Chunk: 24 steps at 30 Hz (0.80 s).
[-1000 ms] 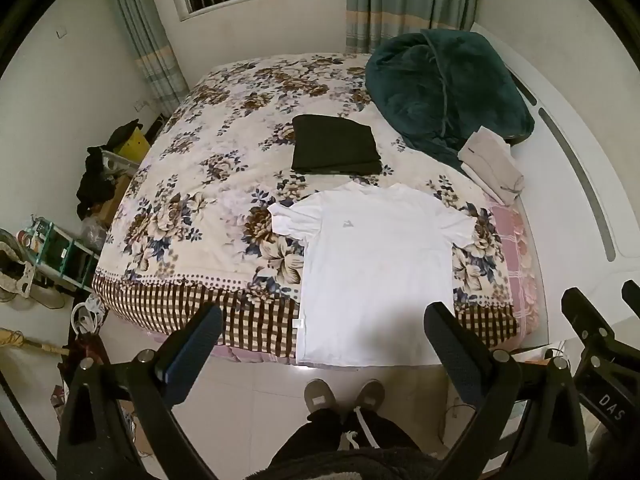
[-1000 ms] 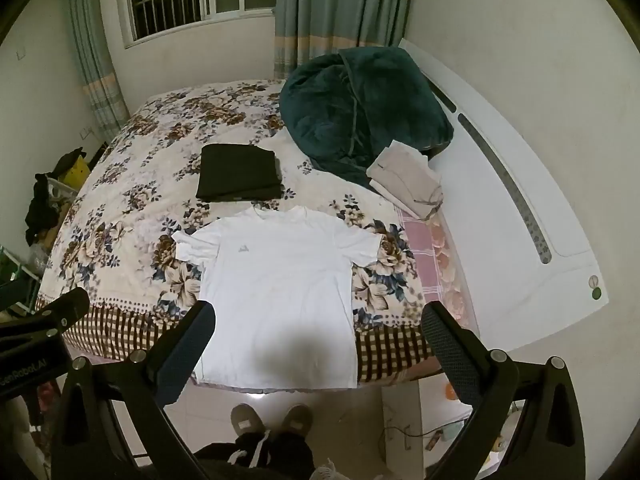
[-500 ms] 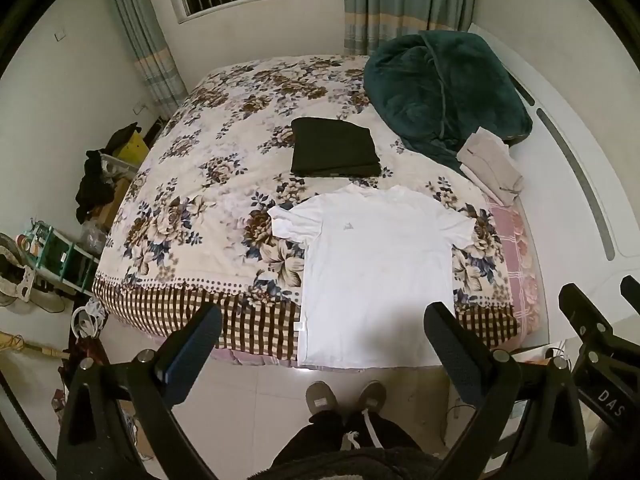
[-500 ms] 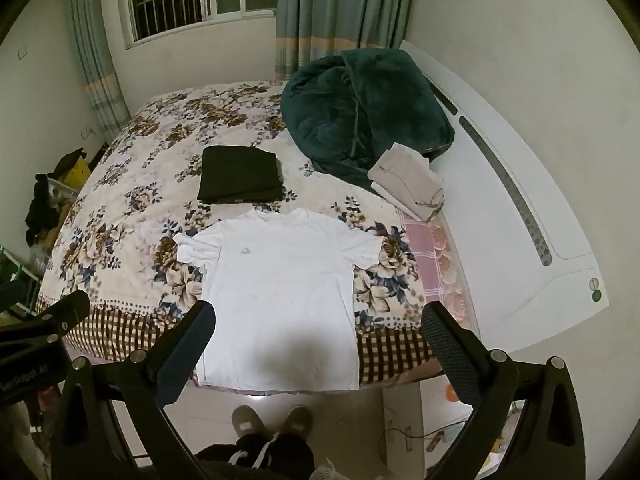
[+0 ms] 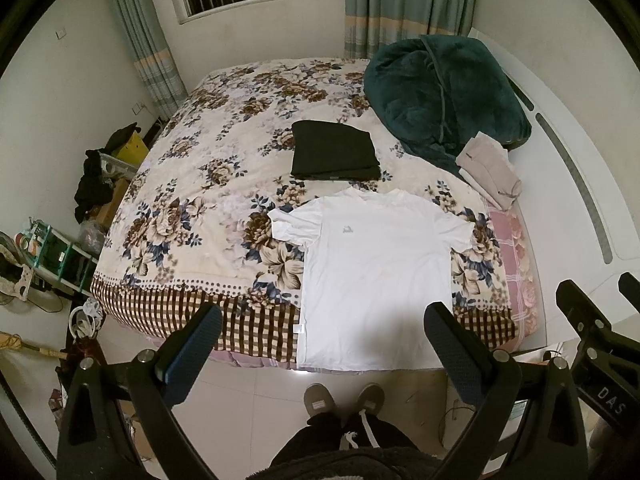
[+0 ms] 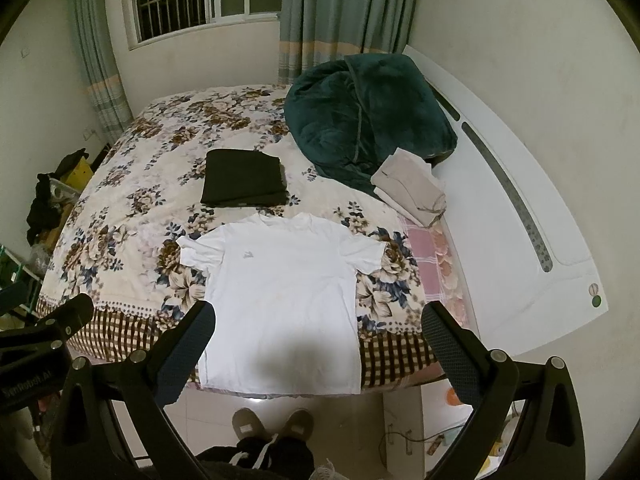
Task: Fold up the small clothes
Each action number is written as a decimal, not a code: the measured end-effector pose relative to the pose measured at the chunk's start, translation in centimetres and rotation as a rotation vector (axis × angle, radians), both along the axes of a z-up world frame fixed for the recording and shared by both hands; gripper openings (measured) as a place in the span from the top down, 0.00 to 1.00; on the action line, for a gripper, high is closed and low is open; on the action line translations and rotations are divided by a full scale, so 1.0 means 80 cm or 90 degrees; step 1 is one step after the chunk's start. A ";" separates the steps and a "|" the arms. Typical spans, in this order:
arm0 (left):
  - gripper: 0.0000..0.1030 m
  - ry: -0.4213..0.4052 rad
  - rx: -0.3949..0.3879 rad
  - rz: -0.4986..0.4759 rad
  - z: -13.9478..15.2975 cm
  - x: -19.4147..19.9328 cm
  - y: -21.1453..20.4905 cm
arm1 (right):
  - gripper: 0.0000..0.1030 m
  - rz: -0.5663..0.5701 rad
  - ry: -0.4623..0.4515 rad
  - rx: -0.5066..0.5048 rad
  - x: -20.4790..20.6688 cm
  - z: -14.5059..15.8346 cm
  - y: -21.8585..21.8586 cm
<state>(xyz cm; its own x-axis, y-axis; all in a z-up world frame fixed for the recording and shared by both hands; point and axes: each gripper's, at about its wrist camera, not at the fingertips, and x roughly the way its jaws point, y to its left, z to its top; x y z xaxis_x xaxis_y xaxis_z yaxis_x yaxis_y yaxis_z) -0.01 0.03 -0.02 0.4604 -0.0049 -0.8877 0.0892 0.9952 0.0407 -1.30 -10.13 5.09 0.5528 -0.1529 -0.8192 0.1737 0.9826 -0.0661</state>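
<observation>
With both the left gripper [image 5: 322, 354] and right gripper [image 6: 318, 354] held wide apart and empty, the white T-shirt [image 5: 378, 276] at 12 o'clock is best pinched at sleeve and hem together.

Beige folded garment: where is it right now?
In both wrist views the beige folded garment lies on the bed's right side, against the lower edge of the dark green blanket, beyond the right sleeve of the spread white T-shirt.

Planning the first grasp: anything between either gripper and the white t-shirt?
Nothing visible. The white t-shirt lies flat at the bed's near edge, directly ahead of the open left gripper and right gripper. The folded black garment lies beyond it.
</observation>
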 end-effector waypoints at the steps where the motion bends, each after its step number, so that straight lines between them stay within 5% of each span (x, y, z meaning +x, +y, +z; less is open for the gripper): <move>1: 0.00 0.000 0.000 0.000 0.000 0.000 0.000 | 0.00 0.001 -0.001 0.000 -0.002 -0.001 0.000; 24: 0.00 -0.007 -0.004 0.000 0.000 -0.001 0.001 | 0.00 0.002 -0.006 -0.003 -0.003 0.004 0.011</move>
<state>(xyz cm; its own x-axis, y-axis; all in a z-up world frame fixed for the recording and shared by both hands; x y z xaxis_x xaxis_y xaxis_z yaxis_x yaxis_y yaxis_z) -0.08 0.08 0.00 0.4699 -0.0105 -0.8827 0.0887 0.9954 0.0353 -1.57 -9.27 5.44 0.5615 -0.1549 -0.8129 0.1719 0.9827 -0.0685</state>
